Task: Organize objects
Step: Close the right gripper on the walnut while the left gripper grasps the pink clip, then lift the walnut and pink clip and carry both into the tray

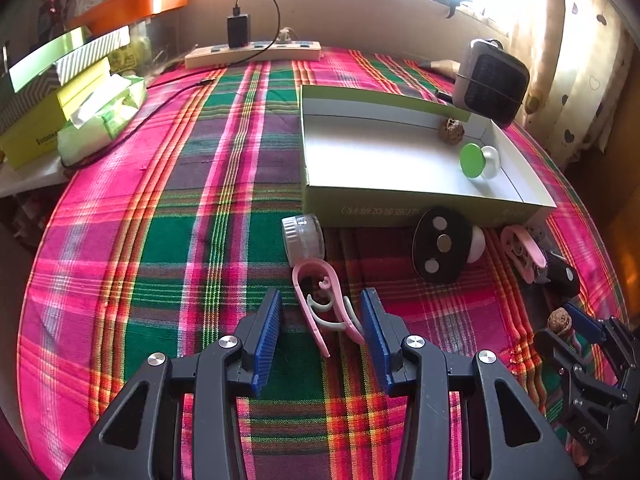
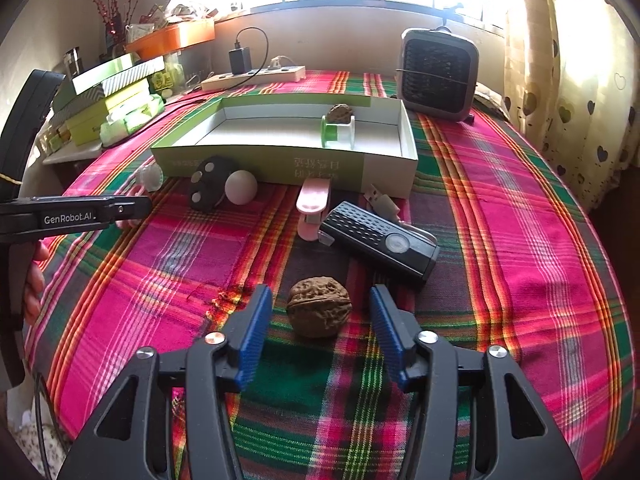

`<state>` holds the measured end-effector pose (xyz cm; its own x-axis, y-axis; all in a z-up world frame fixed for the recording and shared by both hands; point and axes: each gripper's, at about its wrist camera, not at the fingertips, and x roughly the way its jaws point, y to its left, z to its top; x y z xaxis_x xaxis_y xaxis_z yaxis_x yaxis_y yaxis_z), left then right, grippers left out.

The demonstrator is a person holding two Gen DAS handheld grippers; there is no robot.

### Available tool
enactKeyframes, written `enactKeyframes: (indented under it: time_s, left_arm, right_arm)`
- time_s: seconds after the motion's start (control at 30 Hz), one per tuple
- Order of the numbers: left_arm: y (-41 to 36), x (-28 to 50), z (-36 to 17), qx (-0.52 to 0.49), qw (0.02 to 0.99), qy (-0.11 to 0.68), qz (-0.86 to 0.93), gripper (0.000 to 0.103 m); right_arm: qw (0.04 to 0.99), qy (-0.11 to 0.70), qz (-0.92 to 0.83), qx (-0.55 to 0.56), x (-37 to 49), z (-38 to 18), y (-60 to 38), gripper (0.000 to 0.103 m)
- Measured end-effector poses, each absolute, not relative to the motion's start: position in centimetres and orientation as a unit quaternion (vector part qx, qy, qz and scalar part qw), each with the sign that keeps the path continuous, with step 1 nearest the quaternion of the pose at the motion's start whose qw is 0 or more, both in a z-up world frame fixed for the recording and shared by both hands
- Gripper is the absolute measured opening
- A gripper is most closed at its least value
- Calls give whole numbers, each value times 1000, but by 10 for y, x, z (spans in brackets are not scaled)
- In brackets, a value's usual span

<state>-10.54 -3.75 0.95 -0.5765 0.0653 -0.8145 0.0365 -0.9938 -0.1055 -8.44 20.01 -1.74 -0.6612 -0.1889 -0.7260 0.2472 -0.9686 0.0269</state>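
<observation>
My left gripper [image 1: 320, 320] is open low over the plaid cloth. A pink plastic clip [image 1: 320, 304] lies between its blue pads, its right arm close to the right pad. My right gripper [image 2: 320, 312] is open with a brown walnut [image 2: 319, 312] resting on the cloth between its pads, gaps on both sides. An open green-and-white box [image 2: 256, 164] behind holds another walnut [image 2: 340, 113] and a green-ended spool [image 2: 338, 131]. In front of the box lie a clear jar [image 1: 303, 238], a black magnet disc [image 1: 440, 244], a white ball [image 2: 240, 187], a second pink clip [image 2: 314, 208] and a black device [image 2: 380, 236].
A power strip [image 1: 256, 54] with a charger lies along the far wall. A grey fan [image 2: 438, 74] stands at the back right. Stacked boxes [image 1: 52, 92] and a tissue pack [image 1: 104, 120] crowd the left edge. A curtain hangs on the right.
</observation>
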Motion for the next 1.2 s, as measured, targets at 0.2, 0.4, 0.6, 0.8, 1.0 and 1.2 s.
enactKeyframes:
  time_s: [0.2,0.4,0.6,0.8,1.0,1.2]
  left_arm:
    - [-39,-105,10,-457,6,-54,888,35]
    - [-42,-105,9,-454,-2,-56,889,24]
    - [-43,-103,8,-453,-3,-57,890,22]
    - [-44,-102,8,-452,-5,-54,890,21]
    - [-43,-100,9,-450,-6,-50,891,21]
    - [-41,-96,13,-443,-2,-47,895,21]
  right_arm:
    - [115,37,-912,393,-83,-17,201,42]
    - [115,37,-912,392,-83,-17,200,36]
    - [116,36,-912,392,-83,-17,199,33]
    - [116,35,-912,392,-82,-16,199,33]
    - [118,35,-912,392,-83,-16,198,33]
    - [121,36,-913,388,-82,-12,195,33]
